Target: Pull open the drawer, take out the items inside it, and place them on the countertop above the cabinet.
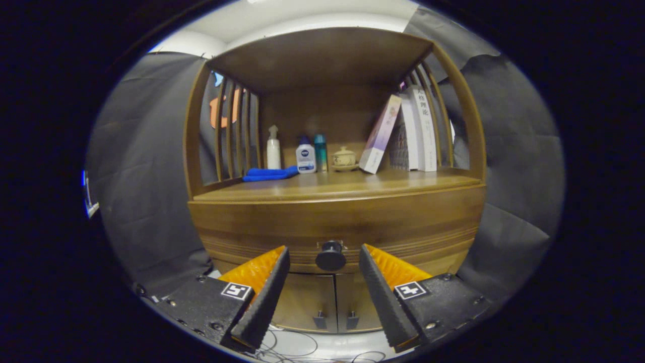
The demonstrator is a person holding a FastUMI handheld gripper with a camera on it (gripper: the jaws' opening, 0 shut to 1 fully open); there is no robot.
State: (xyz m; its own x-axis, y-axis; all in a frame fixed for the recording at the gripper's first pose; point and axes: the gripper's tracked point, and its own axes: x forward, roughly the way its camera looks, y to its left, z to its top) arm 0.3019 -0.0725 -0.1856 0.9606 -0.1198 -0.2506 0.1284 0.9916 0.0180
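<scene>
Gripper [324,257] is held released, fingers spread wide. Drawer [332,222] is seen shut; its round knob [330,255] is framed between fingertips, untouched. Countertop [322,189] lies at 12 o'clock from knob, w/ folded blue cloth [269,174] at approx. 11 o'clock.

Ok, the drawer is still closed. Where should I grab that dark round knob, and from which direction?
Grip the round knob itself, coming straight in from the front. It sticks out from the middle of the drawer front, and the gripper is open with the knob between its fingertips, neither touching. Close on its left and right sides, then pull straight back.
</scene>
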